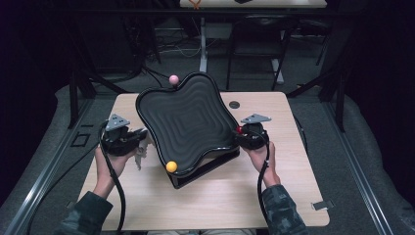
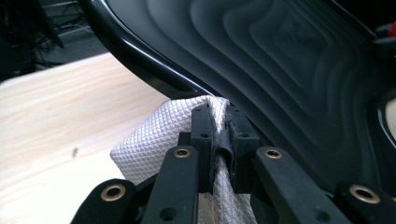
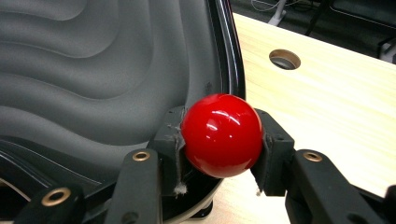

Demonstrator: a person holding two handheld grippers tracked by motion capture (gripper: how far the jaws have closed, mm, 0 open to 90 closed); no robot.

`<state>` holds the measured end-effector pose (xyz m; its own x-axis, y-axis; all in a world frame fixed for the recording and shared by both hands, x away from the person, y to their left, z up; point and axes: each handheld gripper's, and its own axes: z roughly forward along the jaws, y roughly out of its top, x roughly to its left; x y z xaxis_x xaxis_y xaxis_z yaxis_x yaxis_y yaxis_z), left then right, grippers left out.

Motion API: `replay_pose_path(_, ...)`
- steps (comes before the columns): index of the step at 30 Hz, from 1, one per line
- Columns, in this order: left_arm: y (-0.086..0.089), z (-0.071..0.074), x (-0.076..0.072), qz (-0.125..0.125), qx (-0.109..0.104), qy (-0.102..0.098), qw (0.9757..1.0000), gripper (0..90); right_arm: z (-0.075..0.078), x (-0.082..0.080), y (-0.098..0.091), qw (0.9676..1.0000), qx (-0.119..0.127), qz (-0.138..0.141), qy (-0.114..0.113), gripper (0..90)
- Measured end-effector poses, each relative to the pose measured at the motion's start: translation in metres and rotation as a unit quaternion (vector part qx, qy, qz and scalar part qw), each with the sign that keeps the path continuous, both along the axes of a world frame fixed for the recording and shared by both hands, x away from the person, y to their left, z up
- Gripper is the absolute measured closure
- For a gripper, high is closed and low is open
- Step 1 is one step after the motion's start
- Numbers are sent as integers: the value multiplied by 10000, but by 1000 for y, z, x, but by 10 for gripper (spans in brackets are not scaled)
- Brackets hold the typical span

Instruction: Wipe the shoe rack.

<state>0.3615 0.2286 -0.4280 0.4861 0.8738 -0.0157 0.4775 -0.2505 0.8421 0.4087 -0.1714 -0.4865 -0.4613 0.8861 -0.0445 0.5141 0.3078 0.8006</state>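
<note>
We see a black wavy tray (image 1: 183, 122) with stepped ridges tilted up on the wooden table (image 1: 220, 196), its far edge raised and its near corner low. The left gripper (image 1: 128, 138) sits at the tray's left rim; in the left gripper view its jaws are pressed tight together on a fold of white quilted cloth (image 2: 154, 140), which touches the tray's glossy edge (image 2: 140, 60). The right gripper (image 1: 243, 133) sits at the tray's right rim, and its jaws clamp a red ball (image 3: 222, 135) — the knob at that corner, just beside the rim (image 3: 229, 56). We count 2 more ball knobs on the tray in the high view: a pink ball (image 1: 173, 79) at the far corner and a yellow ball (image 1: 171, 166) at the near one. A round hole (image 1: 234, 105) in the tabletop lies just beyond the tray's right side — also visible past the red ball (image 3: 285, 59).
</note>
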Motion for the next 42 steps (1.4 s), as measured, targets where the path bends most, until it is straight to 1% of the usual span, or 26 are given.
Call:
replay_pose_path(10, 8, 17, 21, 220, 103, -108, 9996, 833, 0, 0, 0, 10000, -2, 12, -2, 593)
replay_pose_path(12, 10, 21, 25, 266, 199, -147, 9993, 833, 0, 0, 0, 10000, -5, 9, -4, 593)
replay_pose_path(13, 11, 23, 28, 284, 187, -160, 9993, 833, 0, 0, 0, 10000, -1, 10, -2, 593)
replay_pose_path(16, 14, 30, 35, 350, 290, -207, 9988, 832, 0, 0, 0, 10000, -3, 9, -4, 593)
replay_pose_path(18, 15, 35, 40, 373, 390, -227, 9983, 832, 0, 0, 0, 10000, -2, 10, -3, 593)
replay_pose_path(22, 16, 44, 50, 380, 526, -233, 9976, 832, 0, 0, 0, 10000, 0, 5, -1, 593)
replay_pose_path(31, 11, 61, 72, 424, 624, -292, 9967, 832, 0, 0, 0, 10000, -3, 9, -6, 593)
replay_pose_path(38, 3, 70, 88, 355, 774, -208, 9962, 830, 0, 0, 0, 10000, -3, 11, -5, 593)
replay_pose_path(42, 1, 72, 95, 370, 778, -194, 9961, 830, 0, 0, 0, 10000, -3, 12, -10, 593)
